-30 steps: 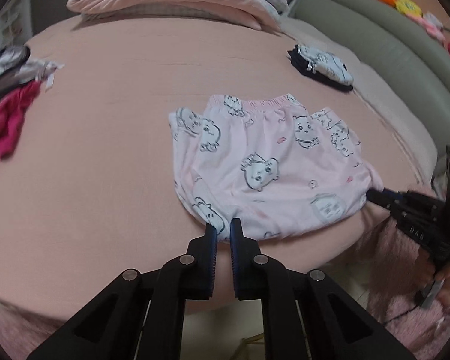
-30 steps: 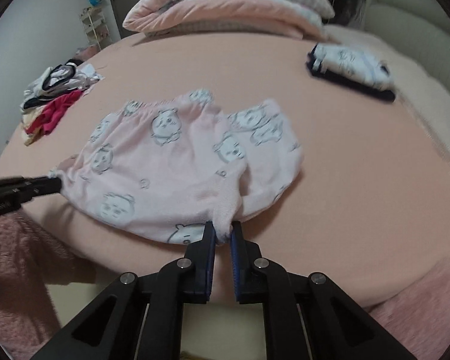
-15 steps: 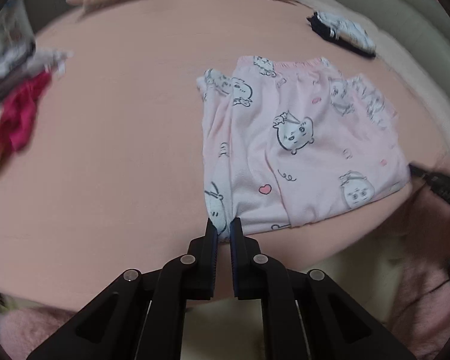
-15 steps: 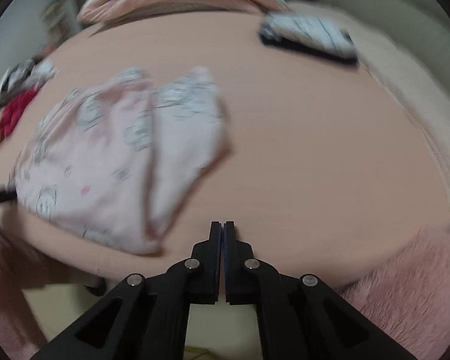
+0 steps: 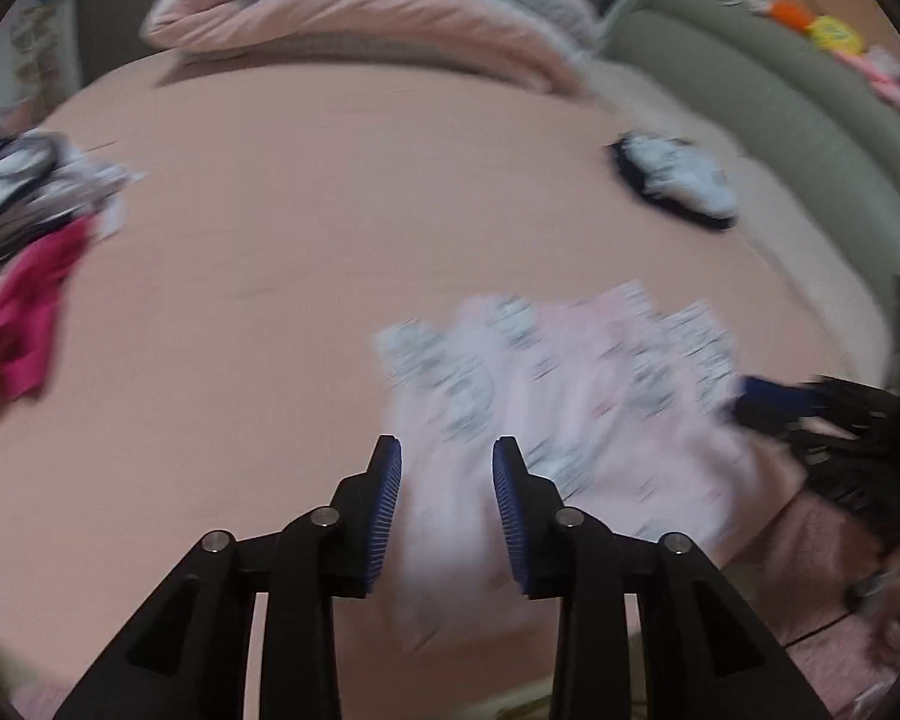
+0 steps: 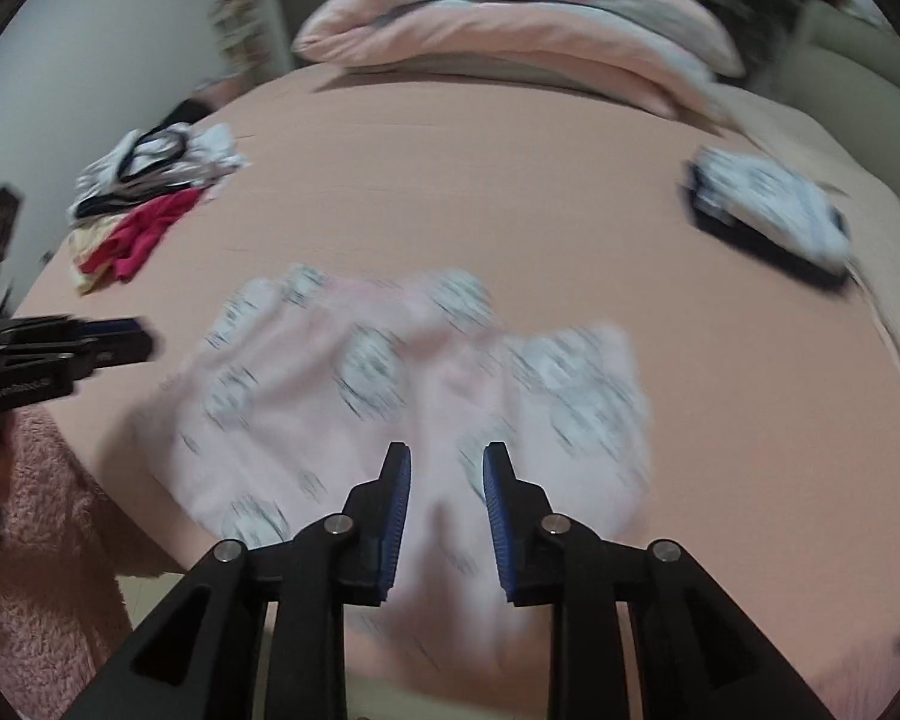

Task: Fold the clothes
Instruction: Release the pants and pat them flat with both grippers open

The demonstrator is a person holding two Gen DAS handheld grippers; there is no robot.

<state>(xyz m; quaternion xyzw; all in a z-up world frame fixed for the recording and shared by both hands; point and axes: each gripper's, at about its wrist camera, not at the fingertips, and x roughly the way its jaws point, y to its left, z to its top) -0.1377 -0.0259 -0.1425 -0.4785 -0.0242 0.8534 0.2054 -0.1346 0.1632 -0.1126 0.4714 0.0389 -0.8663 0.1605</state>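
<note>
Pale pink shorts with cartoon prints (image 5: 570,408) lie on the pink bed near its front edge, blurred by motion; they also show in the right wrist view (image 6: 402,396). My left gripper (image 5: 447,468) is open, its jaws standing over the shorts' near left edge. My right gripper (image 6: 447,474) is open over the shorts' near middle edge. Neither holds cloth. The right gripper shows at the right of the left wrist view (image 5: 774,396), and the left gripper at the left of the right wrist view (image 6: 114,339).
A pile of unfolded clothes with a magenta piece (image 5: 24,312) lies at the bed's left. A folded dark and white garment (image 6: 768,210) lies at the right. Folded quilts (image 6: 510,18) sit at the back. A grey-green sofa (image 5: 798,96) stands behind the bed.
Both grippers were shut, first on the shorts' hem; both have opened and let the cloth go. The shorts now lie lower on the bed, and both views are blurred by motion.
</note>
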